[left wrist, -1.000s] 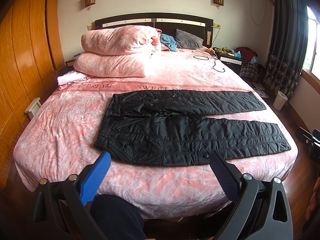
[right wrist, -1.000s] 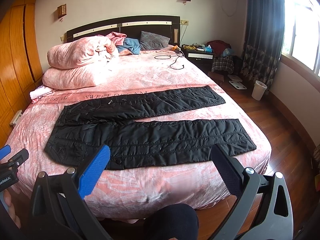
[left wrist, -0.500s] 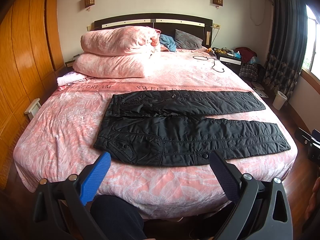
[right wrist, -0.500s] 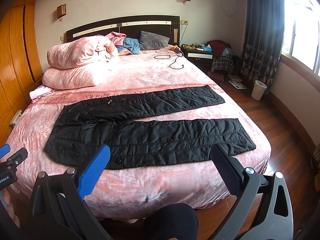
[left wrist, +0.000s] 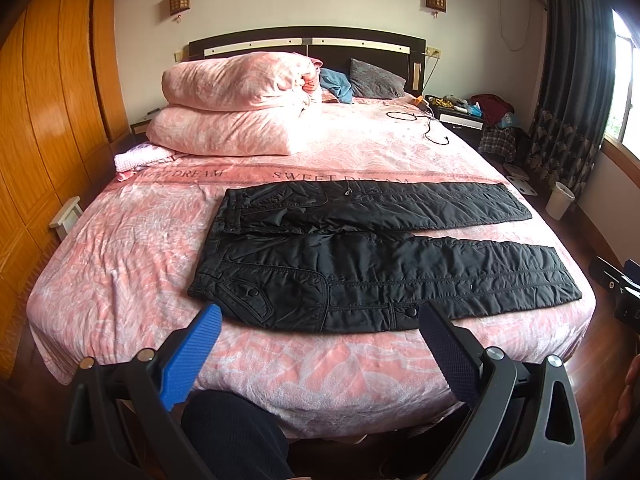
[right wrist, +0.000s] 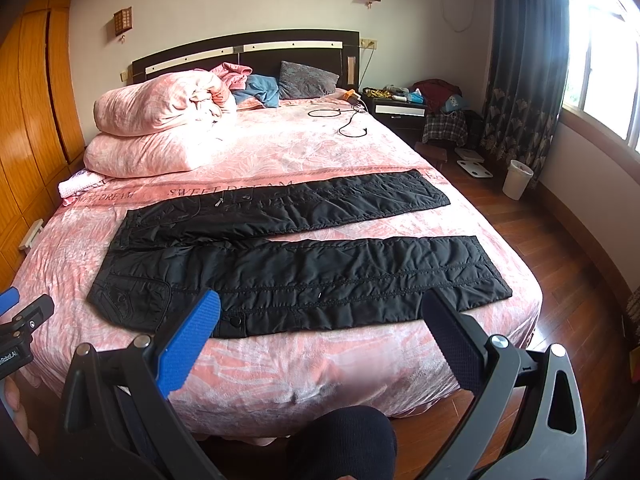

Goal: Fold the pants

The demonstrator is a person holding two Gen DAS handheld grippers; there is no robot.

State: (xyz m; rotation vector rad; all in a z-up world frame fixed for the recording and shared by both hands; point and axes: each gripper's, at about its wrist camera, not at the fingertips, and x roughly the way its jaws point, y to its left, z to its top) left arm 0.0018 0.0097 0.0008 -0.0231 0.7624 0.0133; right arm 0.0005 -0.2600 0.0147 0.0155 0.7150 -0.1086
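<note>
Black pants flat on "SWEET DREAM" bedspread, 2 tools released, left, right.

Bed: we face a wide bed under a pink leaf-patterned cover printed "SWEET DREAM".
Pants: we see black quilted pants spread flat near the foot edge, waist to our left, both legs running right and lying apart.
Bedding: two folded pink duvets are stacked at the head, left side.
Pillows: a grey pillow leans against the headboard.
Cable: a black cable is coiled at the far right of the bed.
Cloth: a small pink cloth lies at the left edge.
</note>
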